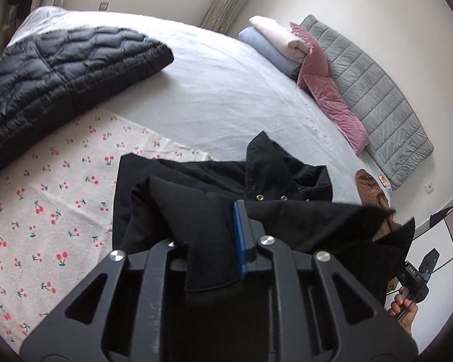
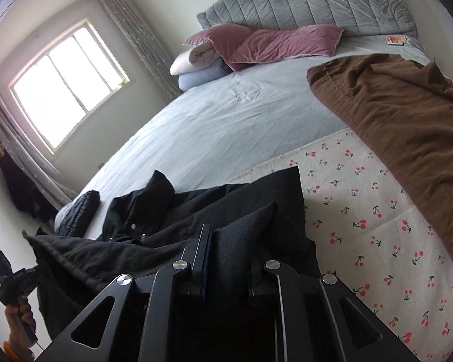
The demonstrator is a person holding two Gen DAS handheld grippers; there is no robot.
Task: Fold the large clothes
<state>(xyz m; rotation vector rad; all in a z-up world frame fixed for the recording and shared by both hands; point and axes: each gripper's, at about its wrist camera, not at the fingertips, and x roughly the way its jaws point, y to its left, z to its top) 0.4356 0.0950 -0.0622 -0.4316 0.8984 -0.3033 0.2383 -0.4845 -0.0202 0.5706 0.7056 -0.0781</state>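
We have both sets of fingers clenched on the black coat (image 1: 196,187). The left gripper (image 1: 214,241) pinches a thick fold of its cloth against the blue pad of one finger, and the right gripper (image 2: 229,247) bites a padded corner of the same coat between its two fingers. The coat hangs between us, its near edge lifted, while the rest of it, with the collar and snaps, lies on the bed (image 1: 226,90) over the cherry-print blanket (image 1: 45,196).

We judge that we are in the middle of a fold: a hem or side is gripped at two points and raised, ready to be carried over the body of the coat. The next move calls for both hands to travel together toward the collar, keeping the edge taut and level, then lowering it so the layers meet squarely before we let go. The cloth is thick and heavy, so a slack grip on either side could let one corner drop and skew the fold.

Counting outward from the coat: one black coat in hand; one cherry-print blanket under it; one black quilted jacket (image 1: 60,69) beyond the coat on the left side; one brown garment (image 2: 392,111) on the right side of the coat; two pink cushions (image 2: 262,43) and two rolled blankets (image 2: 196,66), one pale pink and one pale blue, far beyond the coat by the grey headboard (image 2: 317,0); one window (image 2: 66,81).
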